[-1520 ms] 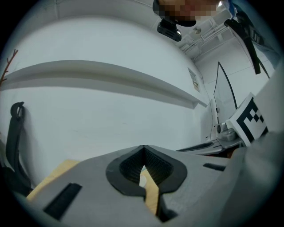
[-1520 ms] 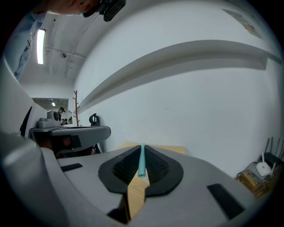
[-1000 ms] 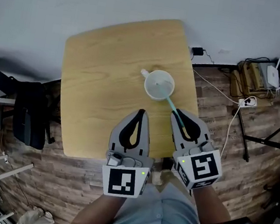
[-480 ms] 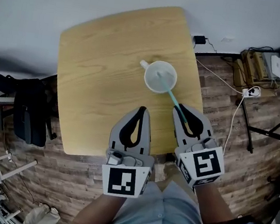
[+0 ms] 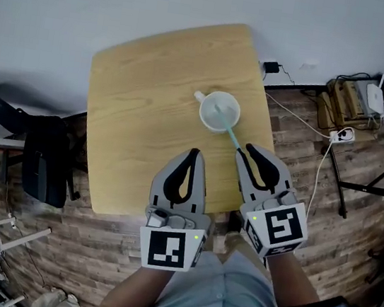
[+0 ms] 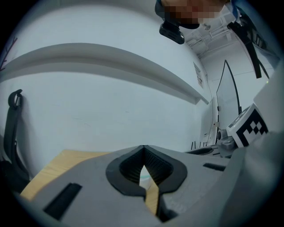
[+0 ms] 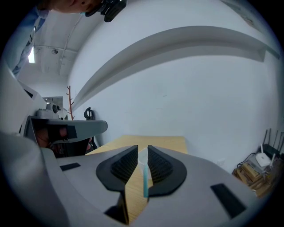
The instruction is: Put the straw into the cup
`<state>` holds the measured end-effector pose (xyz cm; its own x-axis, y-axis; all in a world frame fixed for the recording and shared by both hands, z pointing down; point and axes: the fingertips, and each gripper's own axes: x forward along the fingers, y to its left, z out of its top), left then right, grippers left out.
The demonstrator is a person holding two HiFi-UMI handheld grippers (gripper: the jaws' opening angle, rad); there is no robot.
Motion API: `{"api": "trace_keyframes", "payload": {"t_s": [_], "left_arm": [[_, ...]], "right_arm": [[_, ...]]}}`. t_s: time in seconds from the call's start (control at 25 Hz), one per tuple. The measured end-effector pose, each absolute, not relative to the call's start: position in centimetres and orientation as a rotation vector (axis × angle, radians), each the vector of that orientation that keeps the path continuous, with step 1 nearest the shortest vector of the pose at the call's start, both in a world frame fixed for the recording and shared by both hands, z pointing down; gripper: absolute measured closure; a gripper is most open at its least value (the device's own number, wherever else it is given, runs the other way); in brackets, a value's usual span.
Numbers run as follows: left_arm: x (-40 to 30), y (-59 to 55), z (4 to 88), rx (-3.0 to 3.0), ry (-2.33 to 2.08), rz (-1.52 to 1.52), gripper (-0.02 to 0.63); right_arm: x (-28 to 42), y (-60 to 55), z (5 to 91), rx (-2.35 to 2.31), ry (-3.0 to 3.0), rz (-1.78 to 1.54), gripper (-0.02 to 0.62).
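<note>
A pale translucent cup (image 5: 219, 112) stands on the wooden table (image 5: 145, 85), toward its right side. A teal straw (image 5: 230, 130) leans out of the cup toward me; its far end is inside the cup. The straw's near end (image 7: 145, 181) lies between the slightly parted jaws of my right gripper (image 5: 244, 150), against the right-hand jaw. That gripper (image 7: 142, 150) is open by a narrow gap, wider than the straw. My left gripper (image 5: 192, 154) hovers over the table's near edge, left of the cup, shut and holding nothing (image 6: 143, 148).
A black chair (image 5: 45, 156) stands left of the table. To the right, on the wood floor, are a power strip with cables (image 5: 341, 139), a router (image 5: 375, 101) and a black stand's legs (image 5: 376, 191). A white wall rises behind the table.
Less of the straw now shows inside the right jaws than a second ago, and it reaches further into the cup. Both grippers have stayed nearly in place.
</note>
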<state>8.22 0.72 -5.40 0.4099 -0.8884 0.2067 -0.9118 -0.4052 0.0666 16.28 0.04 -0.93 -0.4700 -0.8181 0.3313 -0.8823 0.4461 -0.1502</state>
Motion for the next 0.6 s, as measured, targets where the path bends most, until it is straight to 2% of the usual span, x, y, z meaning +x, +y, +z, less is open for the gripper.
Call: {"api": "trace_keyframes", "payload": {"t_s": [0.28, 0.6], "left_arm": [[9.9, 3.0, -9.6, 2.554, -1.632, 0.117, 0.609], [11.4, 6.1, -15.2, 2.637, -1.714, 0.000, 0.609]], "right_arm": [[17.2, 2.0, -7.5, 1.537, -2.605, 0.319, 0.532], [17.8, 5.0, -14.1, 1.552, -2.713, 0.120, 0.592]]}}
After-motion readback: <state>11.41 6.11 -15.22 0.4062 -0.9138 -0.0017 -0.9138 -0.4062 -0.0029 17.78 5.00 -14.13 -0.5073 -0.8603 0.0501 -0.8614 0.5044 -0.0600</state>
